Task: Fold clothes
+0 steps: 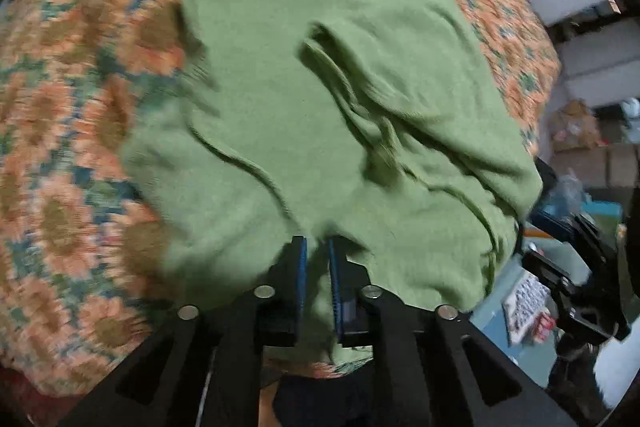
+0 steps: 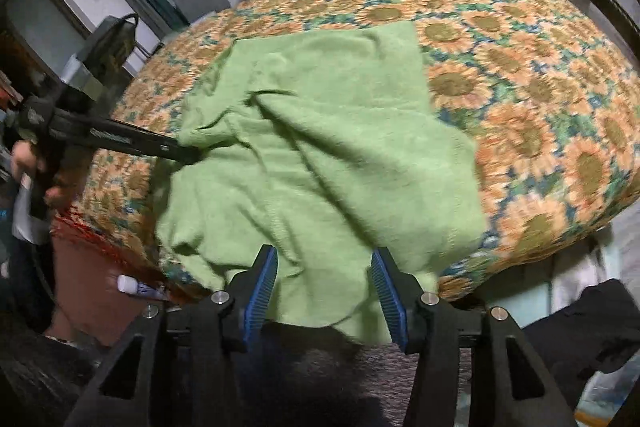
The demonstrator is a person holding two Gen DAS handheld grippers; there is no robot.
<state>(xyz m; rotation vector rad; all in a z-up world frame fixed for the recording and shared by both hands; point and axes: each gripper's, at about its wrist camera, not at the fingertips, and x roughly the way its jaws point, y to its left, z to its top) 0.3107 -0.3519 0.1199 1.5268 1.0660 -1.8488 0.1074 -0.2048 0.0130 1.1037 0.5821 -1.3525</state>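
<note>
Fleece, soft and light: green garment (image 2: 320, 155) sprawls rumpled over the bed's (image 2: 540, 87) near edge. We'd take hems. Left gripper (image 1: 318, 267) pinches its six-o'clock edge; right gripper (image 2: 324, 279) gapes, released.

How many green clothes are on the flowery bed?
1. A single green garment lies rumpled on the sunflower bedspread, near its front edge, with the left gripper pinching its hem. More could be hidden under its folds.
</note>
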